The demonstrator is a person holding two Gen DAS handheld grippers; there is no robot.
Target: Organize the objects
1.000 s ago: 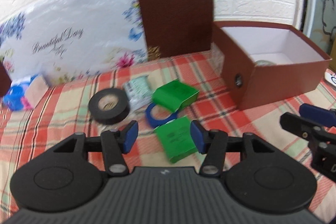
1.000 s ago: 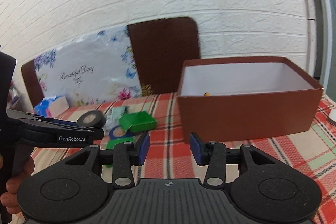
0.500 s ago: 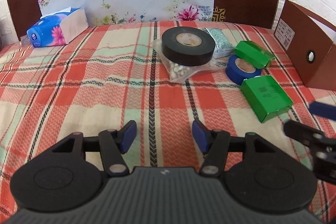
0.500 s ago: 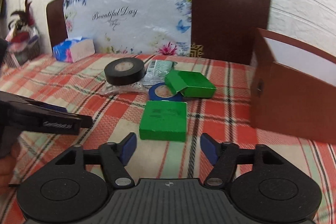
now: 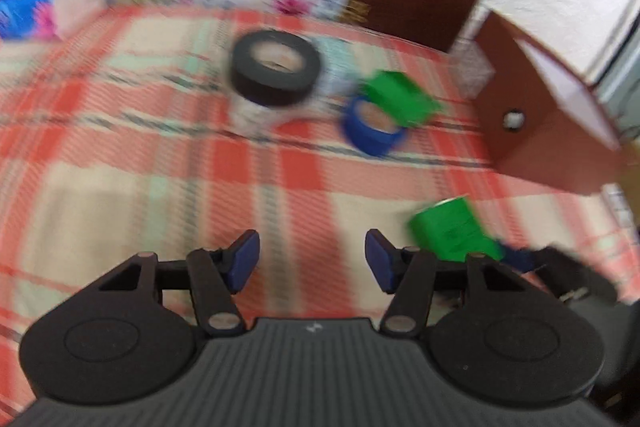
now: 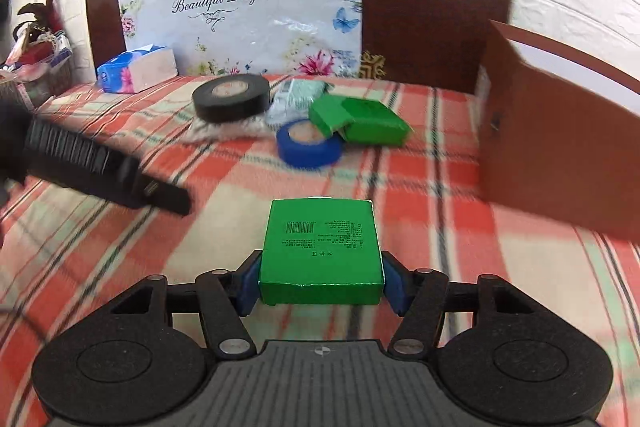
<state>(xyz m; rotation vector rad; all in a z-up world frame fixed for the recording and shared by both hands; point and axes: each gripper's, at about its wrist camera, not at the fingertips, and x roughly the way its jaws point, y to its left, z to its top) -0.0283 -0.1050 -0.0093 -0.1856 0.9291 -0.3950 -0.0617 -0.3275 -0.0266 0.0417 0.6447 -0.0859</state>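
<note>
Two wrist fisheyes, both low over the plaid tablecloth (image 6: 400, 187)

From the left wrist we look forward and down past its own fingers, blurry, toward the black tape roll (image 5: 276, 71). From the right wrist we sit nearer the cloth, facing the floral headboard cover (image 6: 248, 7). We get both tapes, both green boxes and the brown box (image 6: 560, 147) in both views.
</note>
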